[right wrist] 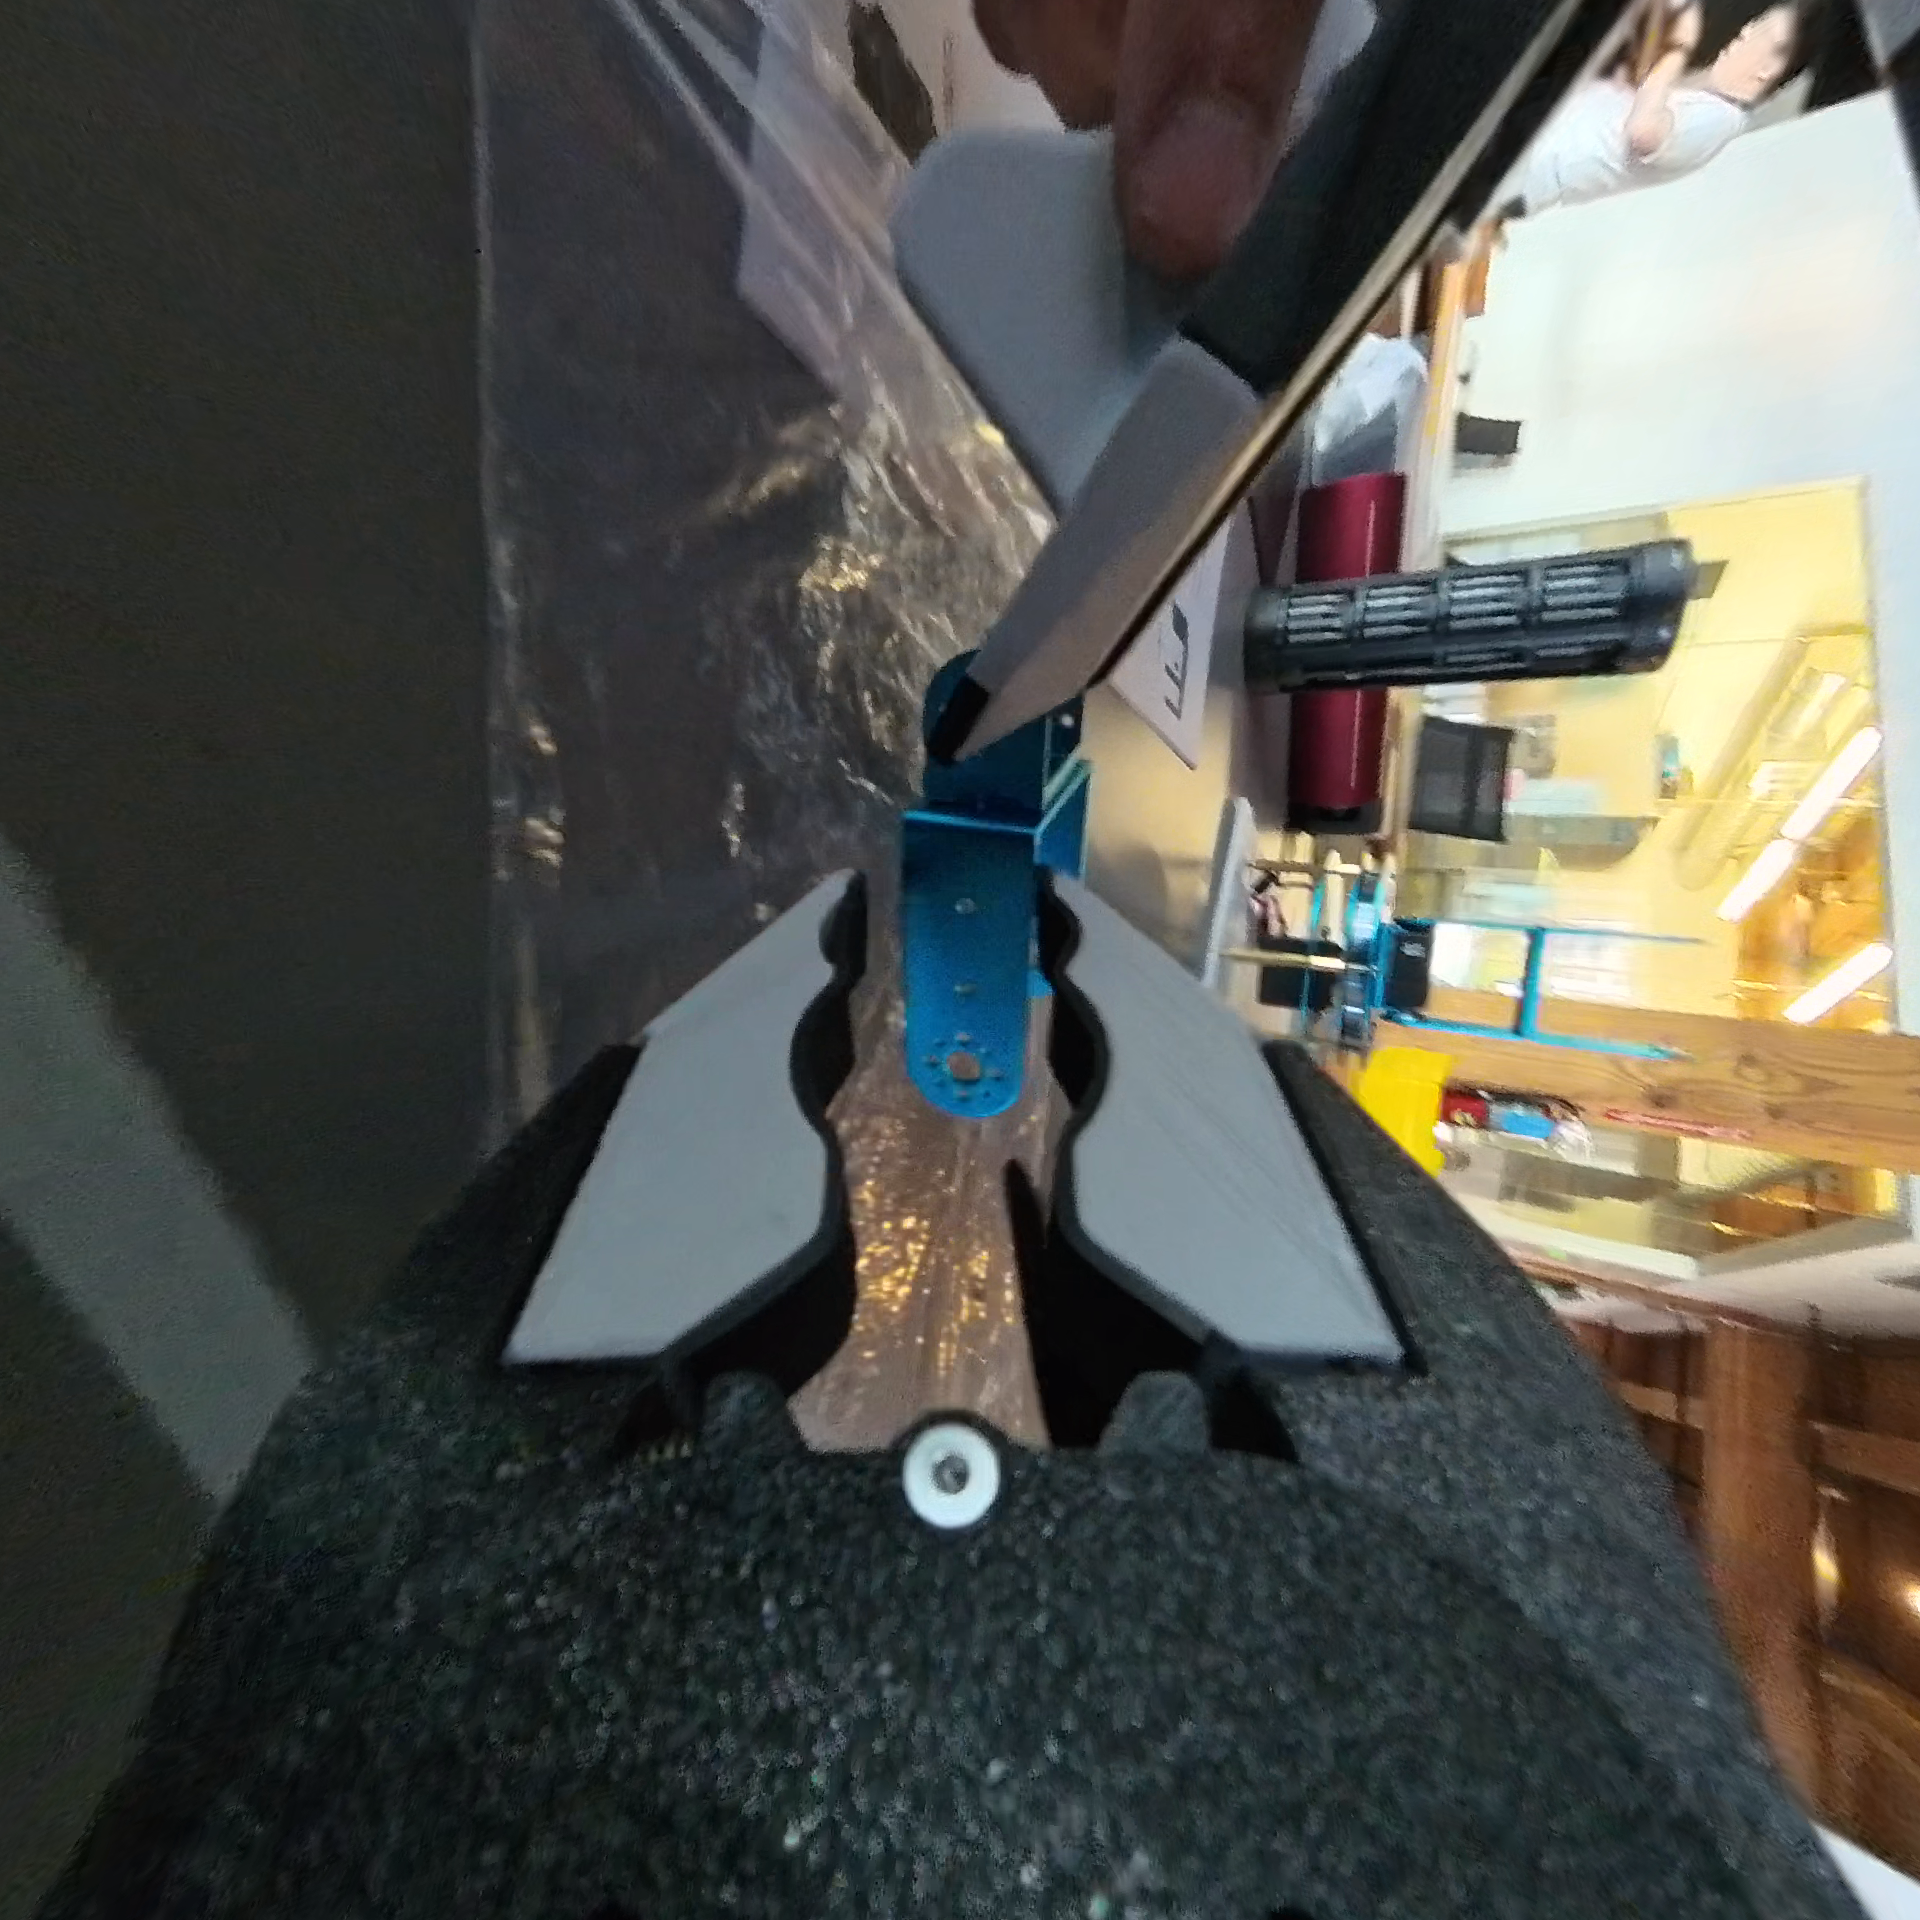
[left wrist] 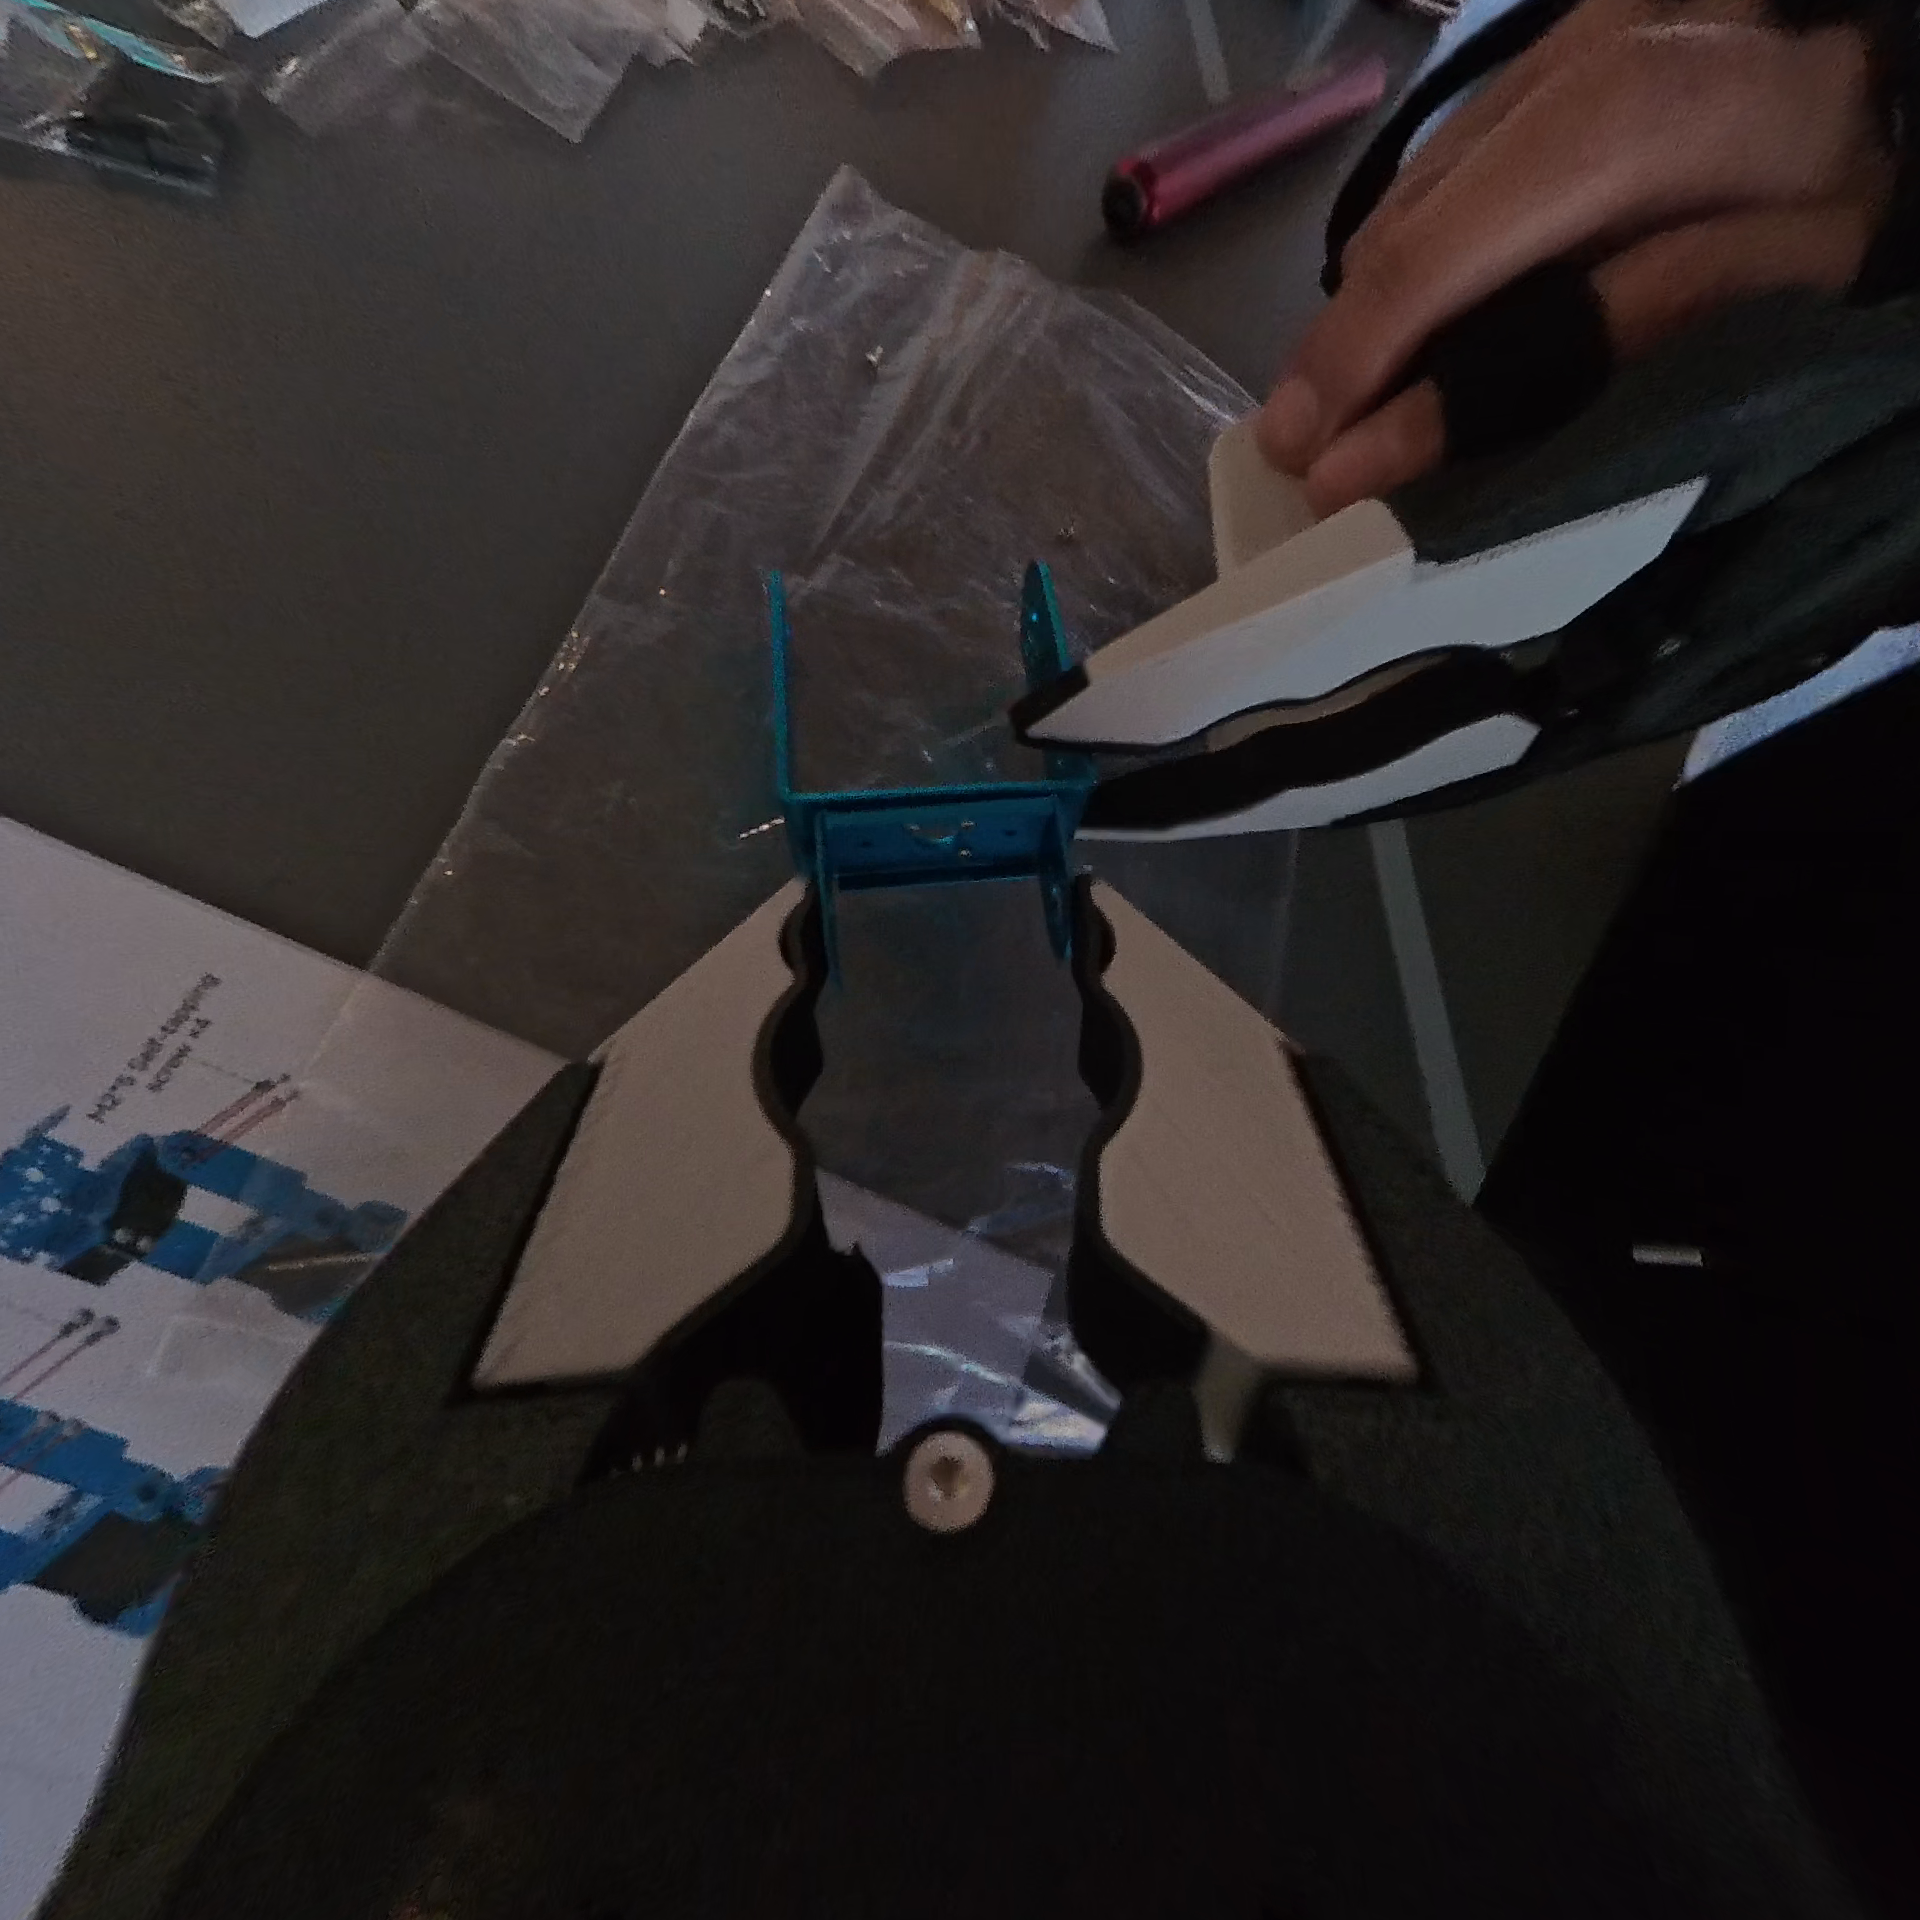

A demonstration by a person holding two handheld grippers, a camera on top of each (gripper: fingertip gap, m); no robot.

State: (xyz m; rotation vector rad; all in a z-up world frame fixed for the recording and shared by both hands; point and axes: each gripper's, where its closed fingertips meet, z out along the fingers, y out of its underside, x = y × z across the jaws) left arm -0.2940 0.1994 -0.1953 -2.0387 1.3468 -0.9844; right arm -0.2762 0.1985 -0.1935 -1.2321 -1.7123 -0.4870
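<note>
Your left tongs are pinched on a blue metal bracket. Their two tips press on the outer sides of its two near flaps, and the piece sits right at the tips, held up above the table. The bracket looks like two U shapes joined back to back: two flaps point toward you and two point away.

Your right tongs grip the same blue metal bracket from its right side. In the right wrist view one long flap with a round end and small holes runs down between the two fingers, and both tips touch it. In the left wrist view those tongs come in from the right with their tips close together at the bracket's right corner, and your hand holds them from above.

Under the bracket lies a clear plastic bag, flat on the dark grey table. To the near left is a white instruction sheet with blue drawings. Far off at the top are more small plastic bags. A dark red tube lies at the far right. In the right wrist view a black ribbed handle sits near the red tube.
</note>
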